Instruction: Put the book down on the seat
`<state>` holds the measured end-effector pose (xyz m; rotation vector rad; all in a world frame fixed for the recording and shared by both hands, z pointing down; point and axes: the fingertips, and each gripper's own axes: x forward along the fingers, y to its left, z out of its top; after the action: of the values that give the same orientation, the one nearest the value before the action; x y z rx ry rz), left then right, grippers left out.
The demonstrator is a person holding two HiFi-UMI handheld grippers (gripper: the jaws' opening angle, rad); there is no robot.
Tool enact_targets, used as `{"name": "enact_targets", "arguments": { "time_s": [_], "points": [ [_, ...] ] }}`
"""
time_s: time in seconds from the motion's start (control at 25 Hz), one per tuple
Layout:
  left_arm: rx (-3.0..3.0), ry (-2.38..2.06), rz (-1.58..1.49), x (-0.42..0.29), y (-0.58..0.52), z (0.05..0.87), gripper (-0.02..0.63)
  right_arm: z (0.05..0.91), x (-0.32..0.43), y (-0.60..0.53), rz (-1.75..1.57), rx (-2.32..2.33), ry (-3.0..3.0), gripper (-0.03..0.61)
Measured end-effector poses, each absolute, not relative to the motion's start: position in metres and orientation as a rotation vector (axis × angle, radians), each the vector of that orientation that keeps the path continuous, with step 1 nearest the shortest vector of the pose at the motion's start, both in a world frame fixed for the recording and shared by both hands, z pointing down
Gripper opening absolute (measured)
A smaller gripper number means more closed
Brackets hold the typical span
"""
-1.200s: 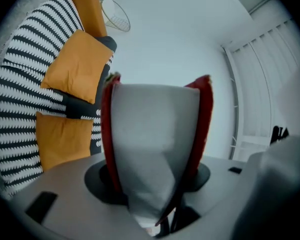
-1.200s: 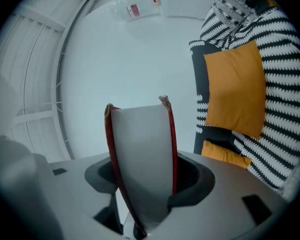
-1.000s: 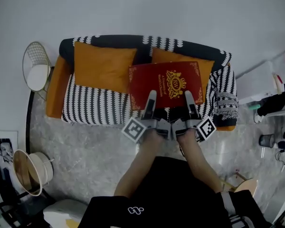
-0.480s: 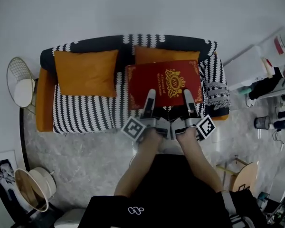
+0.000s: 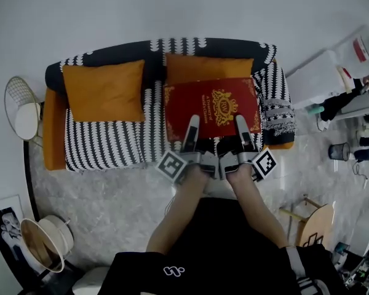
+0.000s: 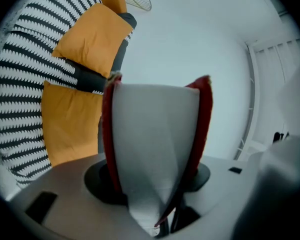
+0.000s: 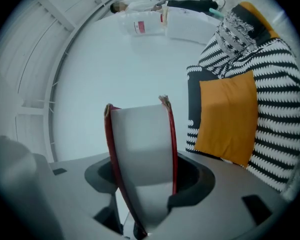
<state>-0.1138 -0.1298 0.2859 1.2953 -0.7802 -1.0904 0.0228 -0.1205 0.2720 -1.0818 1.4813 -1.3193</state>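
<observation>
Red book (image 5: 212, 103) held flat over the striped sofa (image 5: 104, 143)
The left cushion (image 5: 104, 91) leans on the backrest; my left gripper (image 5: 192, 126) is clamped on the book's near edge, my right gripper (image 5: 240, 123) likewise; the book hangs over the seat's right half, before the right cushion (image 5: 203, 68); whether it touches, I cannot tell

It was a home living room: a striped sofa (image 5: 104, 146) with orange cushions (image 5: 104, 91) backed onto a white wall (image 5: 172, 11), a wire chair (image 5: 21, 106) left of the sofa, marble floor (image 5: 111, 195) before it.
</observation>
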Motion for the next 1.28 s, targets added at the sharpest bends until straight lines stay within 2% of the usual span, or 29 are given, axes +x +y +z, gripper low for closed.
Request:
{"name": "enact_targets", "arguments": {
  "time_s": [0.52, 1.28],
  "points": [
    [1.303, -0.836, -1.074, -0.111, -0.131, 0.288, 0.236, 0.281, 0.026, -0.126, -1.362, -1.039, 1.464, 0.252],
    [1.179, -0.915, -0.997, -0.101, -0.119, 0.358, 0.236, 0.346, 0.035, -0.118, -1.492, -1.124, 1.406, 0.252]
  ]
}}
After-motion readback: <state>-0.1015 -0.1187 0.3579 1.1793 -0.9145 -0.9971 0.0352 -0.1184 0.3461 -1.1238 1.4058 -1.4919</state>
